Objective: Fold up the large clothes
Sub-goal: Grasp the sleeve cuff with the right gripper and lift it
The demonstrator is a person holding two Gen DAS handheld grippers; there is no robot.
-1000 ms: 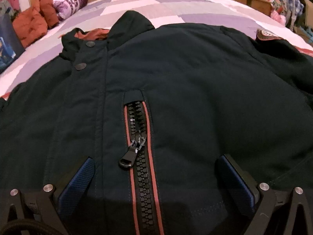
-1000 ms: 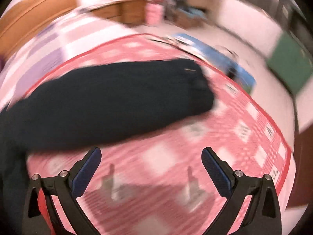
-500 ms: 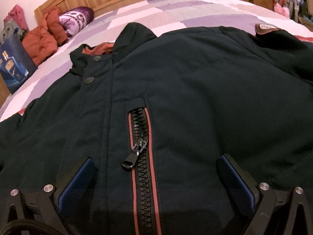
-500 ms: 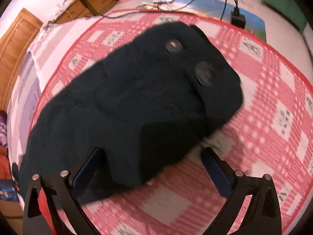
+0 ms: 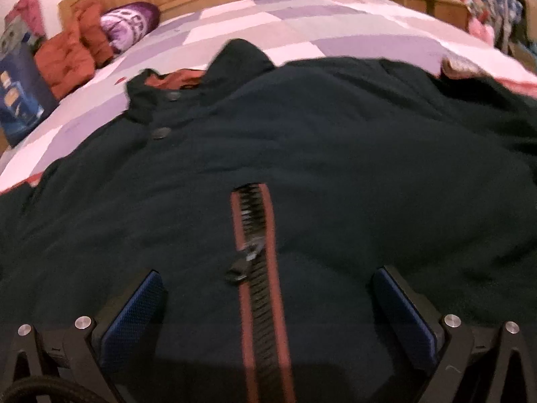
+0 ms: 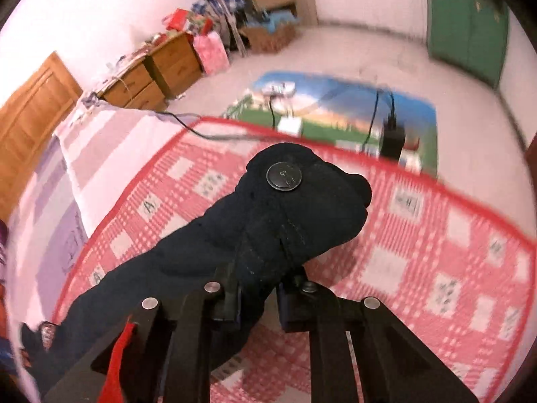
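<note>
both jaws of right gripper (image 6: pixel 257 297) clamp jacket sleeve (image 6: pixel 268 228).

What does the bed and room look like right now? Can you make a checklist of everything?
Surface: bed with purple patchwork sheet and red checked blanket.
Job's things: dark jacket spread flat, zipper partly closed; its sleeve cuff raised off the blanket.
Clutter: orange jacket, purple pillow, blue box.
Claws: left claw open above the zipper; right claw shut on the sleeve cuff.
Cables: black cords on the floor mat.
Surroundings: wooden drawers, green door.
</note>
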